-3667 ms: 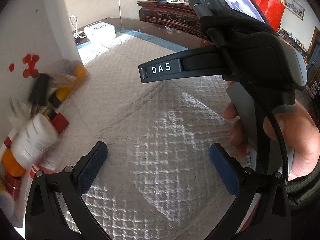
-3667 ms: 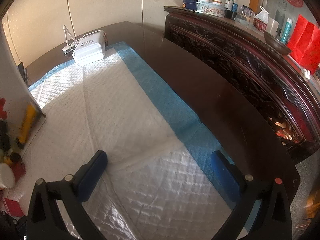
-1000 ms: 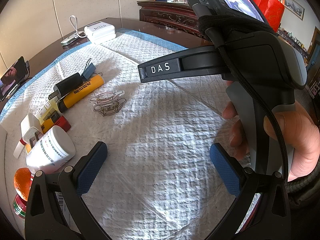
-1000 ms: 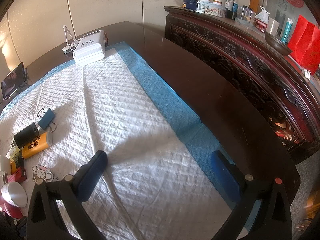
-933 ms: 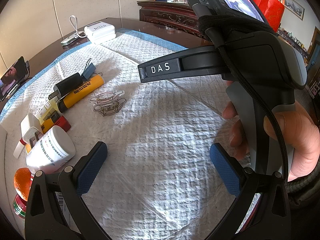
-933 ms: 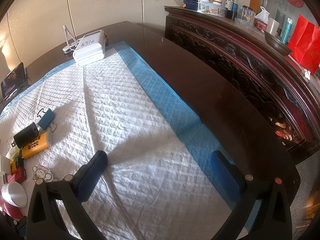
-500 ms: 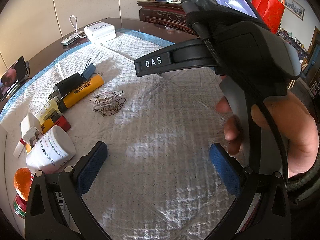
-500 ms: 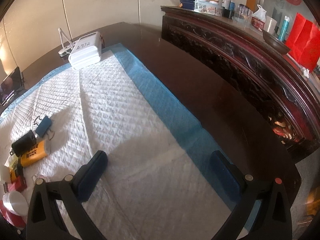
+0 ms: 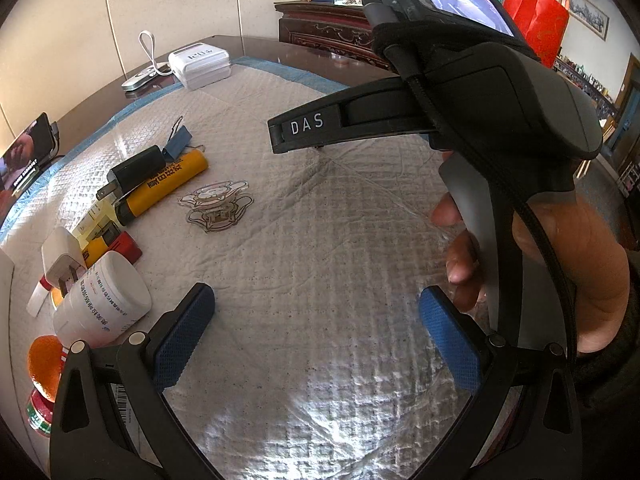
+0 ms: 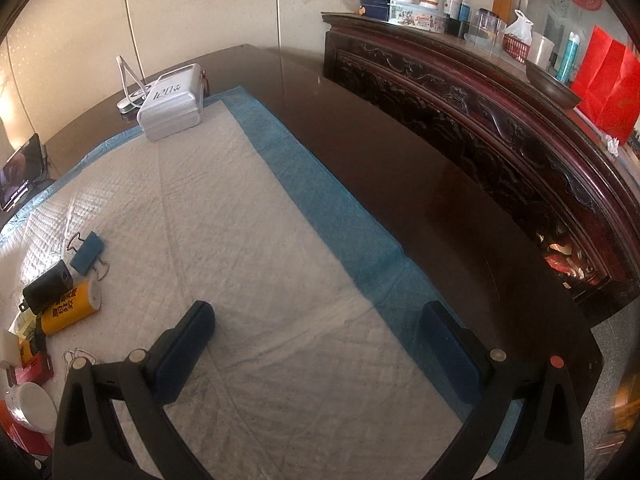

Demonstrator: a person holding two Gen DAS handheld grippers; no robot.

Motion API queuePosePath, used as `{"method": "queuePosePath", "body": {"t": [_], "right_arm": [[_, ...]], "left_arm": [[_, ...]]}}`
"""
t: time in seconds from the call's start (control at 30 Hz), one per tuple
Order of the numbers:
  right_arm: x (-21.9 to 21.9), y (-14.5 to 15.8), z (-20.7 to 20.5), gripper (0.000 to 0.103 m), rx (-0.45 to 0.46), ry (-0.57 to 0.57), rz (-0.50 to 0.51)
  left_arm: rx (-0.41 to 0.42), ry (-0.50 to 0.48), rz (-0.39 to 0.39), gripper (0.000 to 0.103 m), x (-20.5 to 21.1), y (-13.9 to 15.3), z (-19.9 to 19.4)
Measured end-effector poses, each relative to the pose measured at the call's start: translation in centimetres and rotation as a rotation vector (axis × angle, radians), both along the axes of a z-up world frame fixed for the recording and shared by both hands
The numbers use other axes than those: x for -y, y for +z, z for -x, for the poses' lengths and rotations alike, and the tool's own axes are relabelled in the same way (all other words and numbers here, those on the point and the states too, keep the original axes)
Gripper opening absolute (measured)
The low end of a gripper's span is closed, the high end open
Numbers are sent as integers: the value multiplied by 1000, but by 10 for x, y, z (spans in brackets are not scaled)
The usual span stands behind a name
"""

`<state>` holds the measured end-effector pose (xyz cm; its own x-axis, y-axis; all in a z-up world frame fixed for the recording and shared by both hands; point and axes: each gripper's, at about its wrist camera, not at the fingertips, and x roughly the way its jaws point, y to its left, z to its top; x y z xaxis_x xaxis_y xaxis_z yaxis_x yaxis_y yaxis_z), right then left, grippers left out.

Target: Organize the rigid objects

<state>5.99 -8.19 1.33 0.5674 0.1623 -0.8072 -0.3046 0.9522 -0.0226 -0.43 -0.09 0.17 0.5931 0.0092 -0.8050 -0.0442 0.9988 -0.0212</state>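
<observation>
Meanwhile, your left claw [image 9: 316, 320] hung wide open and empty over the white padded mat [image 9: 320, 248] on the dark worktop [image 10: 400, 160], and your right claw [image 10: 316, 340] was likewise spread with nothing between its pads. The rigid objects lay clustered at the left of the left wrist frame: a white pill bottle [image 9: 102, 300] on its side, a yellow tube [image 9: 164, 186] touching a black charger [image 9: 134, 170], a blue binder clip [image 9: 178, 142] just above them. Your right hand [image 9: 568, 264] gripped its handle at the right.
</observation>
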Motion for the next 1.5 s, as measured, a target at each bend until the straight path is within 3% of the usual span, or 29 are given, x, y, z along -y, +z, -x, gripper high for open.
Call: {"method": "queuePosePath", "body": {"t": [1.5], "right_arm": [[0,-1,0,103,0,-7,0]], "left_arm": [[0,2,15,102,-5,-1,1]]}}
